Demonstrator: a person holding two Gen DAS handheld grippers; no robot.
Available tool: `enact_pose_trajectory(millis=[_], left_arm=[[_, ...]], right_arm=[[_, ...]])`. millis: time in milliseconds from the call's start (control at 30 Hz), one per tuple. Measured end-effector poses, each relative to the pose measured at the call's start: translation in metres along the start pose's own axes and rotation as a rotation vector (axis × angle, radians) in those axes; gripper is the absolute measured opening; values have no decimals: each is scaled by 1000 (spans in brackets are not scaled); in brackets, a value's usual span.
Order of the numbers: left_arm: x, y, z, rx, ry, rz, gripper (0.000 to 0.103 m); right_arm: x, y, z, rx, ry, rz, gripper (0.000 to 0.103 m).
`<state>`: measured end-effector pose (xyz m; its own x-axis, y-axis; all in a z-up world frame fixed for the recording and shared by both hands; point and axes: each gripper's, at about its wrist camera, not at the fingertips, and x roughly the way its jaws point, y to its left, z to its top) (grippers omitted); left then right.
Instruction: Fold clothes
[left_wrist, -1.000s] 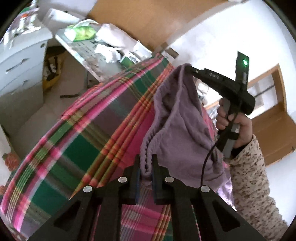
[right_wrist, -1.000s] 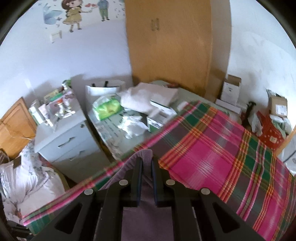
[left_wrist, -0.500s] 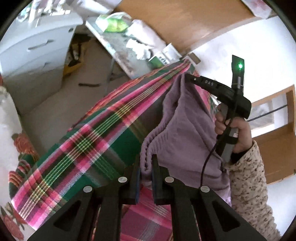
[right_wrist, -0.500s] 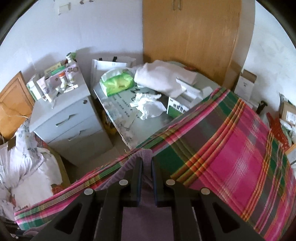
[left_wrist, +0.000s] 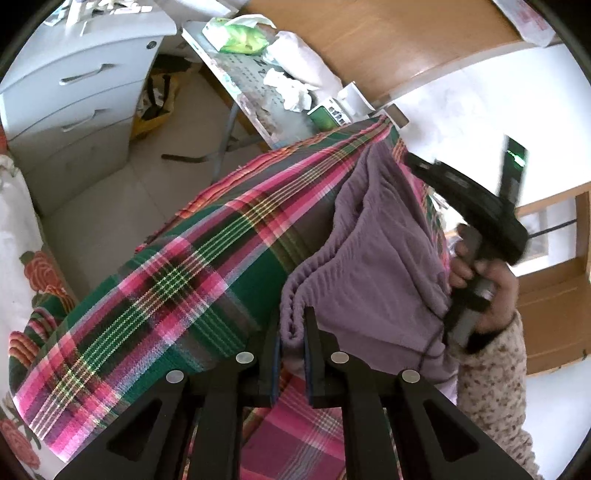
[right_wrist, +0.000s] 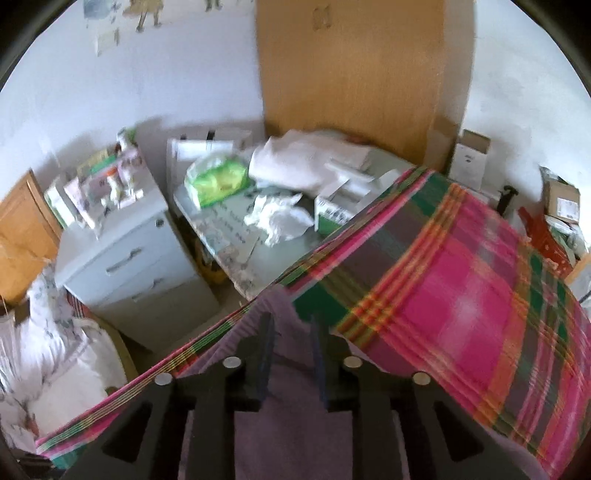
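While the left gripper (left_wrist: 291, 332) pinches the purple garment's (left_wrist: 384, 258) ribbed edge, the right gripper (right_wrist: 291, 332) clamps another part of it; the garment hangs between them above the plaid bed (left_wrist: 177, 280); a hand (left_wrist: 484, 284) grips the right handle.

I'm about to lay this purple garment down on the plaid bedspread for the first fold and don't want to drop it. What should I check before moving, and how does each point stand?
1. Left gripper clamps the ribbed edge of the purple garment: ok.
2. Right gripper has cloth between its fingers: ok.
3. Garment hangs spread between both grippers, not bunched: ok, with loose folds.
4. Plaid bedspread beneath is free of other items: ok where visible.
5. Lower hem free, not twisted: cannot tell, it is hidden.
6. Cable by the person's hand clear of the cloth: not ok, it lies against the garment.
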<state>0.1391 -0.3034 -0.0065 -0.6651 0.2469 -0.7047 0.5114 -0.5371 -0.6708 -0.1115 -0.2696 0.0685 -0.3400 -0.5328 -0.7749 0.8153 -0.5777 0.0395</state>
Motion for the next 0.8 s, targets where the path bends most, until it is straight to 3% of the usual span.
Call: enact_pose_trajectory(millis=[133,267,400,500,800], left_arm=[[0,3,0,-4,0,-13,12],[-1,3,0,0,2,-15,12],[-1,6,0,-14,3,-29,12],[-1,5,0,-19,6,-28,12],[-2,6,-3,-34,-2,-30,12]], right_arm=[[-55,-31,-19,82,-49,-7,25],[-111,-68,-61,195,-107,7,28],[-152,-104,-126,275,-116,-69,28],[-171,-129,-178,325,-75,-162,28],[-239,-173,-311,668,-133,-207,28]])
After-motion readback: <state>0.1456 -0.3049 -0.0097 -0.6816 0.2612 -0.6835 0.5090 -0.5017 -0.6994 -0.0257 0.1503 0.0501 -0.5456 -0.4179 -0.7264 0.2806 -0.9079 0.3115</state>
